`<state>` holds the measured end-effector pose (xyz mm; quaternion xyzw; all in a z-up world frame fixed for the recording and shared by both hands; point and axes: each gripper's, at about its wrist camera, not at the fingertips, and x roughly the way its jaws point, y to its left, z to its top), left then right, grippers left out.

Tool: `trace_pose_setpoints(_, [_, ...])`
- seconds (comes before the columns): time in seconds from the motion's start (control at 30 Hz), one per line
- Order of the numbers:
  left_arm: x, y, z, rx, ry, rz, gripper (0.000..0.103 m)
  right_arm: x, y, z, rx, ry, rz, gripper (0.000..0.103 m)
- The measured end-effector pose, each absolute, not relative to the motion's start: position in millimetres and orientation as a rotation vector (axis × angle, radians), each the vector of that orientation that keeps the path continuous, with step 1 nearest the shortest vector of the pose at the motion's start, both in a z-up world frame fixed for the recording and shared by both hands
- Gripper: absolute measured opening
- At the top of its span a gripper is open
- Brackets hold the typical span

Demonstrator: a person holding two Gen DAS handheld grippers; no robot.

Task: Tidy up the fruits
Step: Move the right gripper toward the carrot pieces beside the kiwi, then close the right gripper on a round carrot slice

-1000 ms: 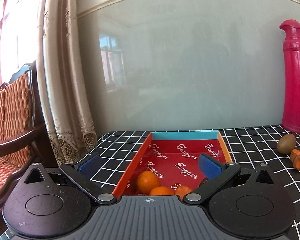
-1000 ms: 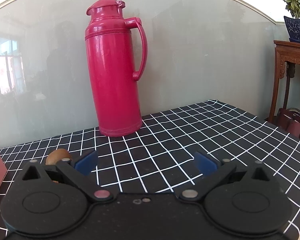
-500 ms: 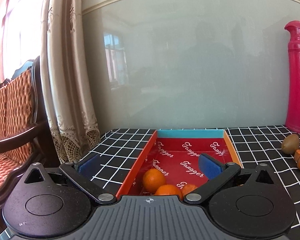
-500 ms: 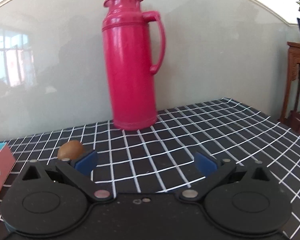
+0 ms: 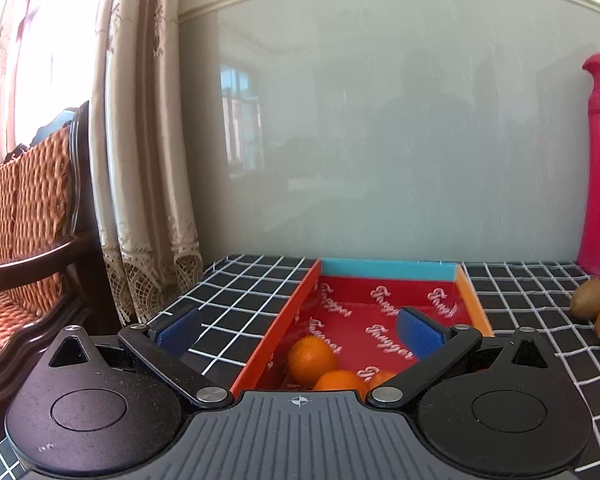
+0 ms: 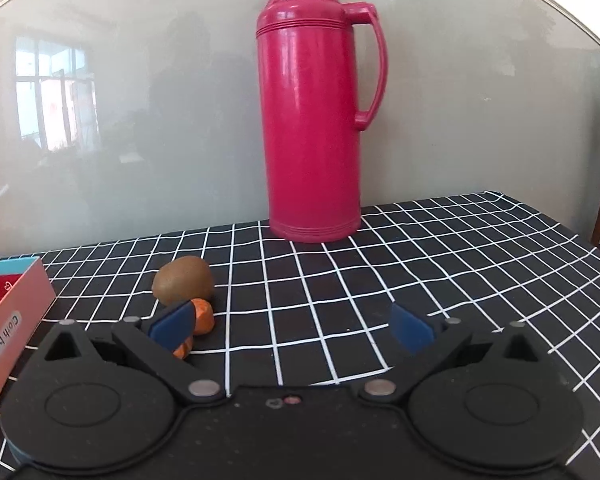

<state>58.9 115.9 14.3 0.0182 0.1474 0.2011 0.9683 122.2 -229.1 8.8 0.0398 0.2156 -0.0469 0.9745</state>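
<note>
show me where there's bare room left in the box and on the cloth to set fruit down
The far half of the red box, up to its blue end wall, is bare. The checked cloth right of the pink flask is open. Crowded: the box's near end with three oranges, and the kiwi beside the carrot pieces.

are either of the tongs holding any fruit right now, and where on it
Nothing is held. The left tongs are open above the box of oranges; the right tongs are open, the kiwi lying free on the cloth.
</note>
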Motion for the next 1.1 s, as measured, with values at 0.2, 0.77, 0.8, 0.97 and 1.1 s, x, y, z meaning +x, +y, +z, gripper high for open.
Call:
trace_pose_setpoints(0.2, [59.6, 129.2, 11.9, 0.036, 0.315, 0.419, 0.103, 126.7, -215.0, 9.1, 0.074, 0.427, -0.05, 0.099])
trace_pose_setpoints(0.77, [51.3, 171.1, 7.2, 0.018, 0.334, 0.479, 0.103, 161.9, -168.9, -6.8, 0.022, 0.535, 0.03, 0.072])
trace_pose_setpoints(0.8, [50.7, 173.7, 6.9, 0.016, 0.336, 0.484, 0.103, 165.0, -168.2, -8.2, 0.023, 0.544, 0.031, 0.07])
trace_pose_setpoints(0.97, [50.7, 180.9, 5.2, 0.012, 0.34, 0.496, 0.103, 175.4, -166.2, -15.2, 0.05, 0.59, 0.031, 0.06])
trace_pose_setpoints(1.1, [51.6, 184.3, 5.2, 0.013, 0.338, 0.502, 0.103, 180.4, -168.7, -18.6, 0.072, 0.619, 0.026, 0.043])
